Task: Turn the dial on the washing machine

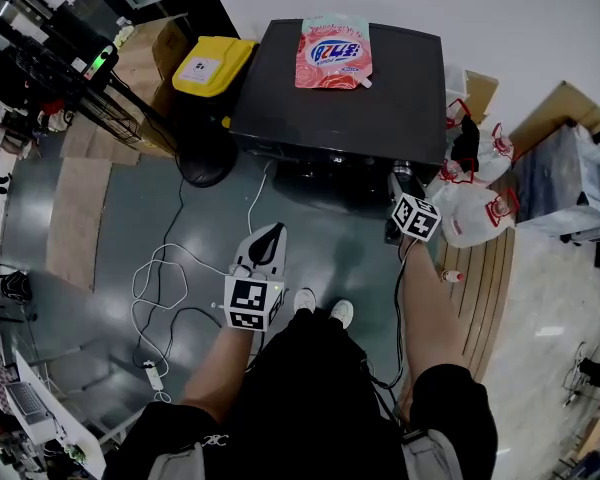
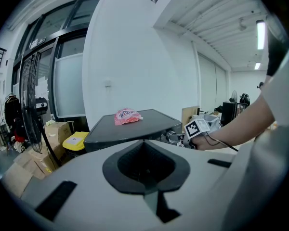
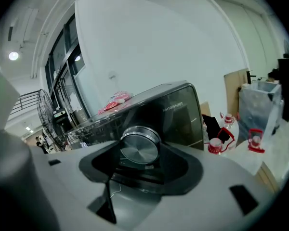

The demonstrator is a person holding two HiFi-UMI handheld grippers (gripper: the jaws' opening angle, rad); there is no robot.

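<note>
Nearest on head view I've got the person's black trousers and white shoes (image 1: 320,306) on the grey floor, forearms out either side. left gripper (image 1: 268,243) hangs low over the floor, short of the machine, marker cube (image 1: 253,303) toward the camera; its own view shows the jaws pressed together with nothing in the cutout, and it touches nothing. White cable (image 1: 160,278) lies looped on the floor to its left, running back toward the machine. right gripper (image 1: 400,186) is further out on the right, nose up against the front face of the washing machine (image 1: 350,98). Right gripper view: the silver dial (image 3: 139,147) sits right in the cutout between the jaws, jaws closed in on its rim, so I read it as pinching the dial. The dial is on the machine's dark front panel, near the right end; I can't read any pointer or setting on it. Machine top is flat and dark, with a pink and green detergent pouch (image 1: 335,53) lying at the far edge. Left of the machine: a yellow bin lid (image 1: 212,65), cardboard boxes (image 1: 145,58) beyond it. Right of the machine: white plastic bags (image 1: 475,208) with red print piled on the floor, white wall behind everything
</note>
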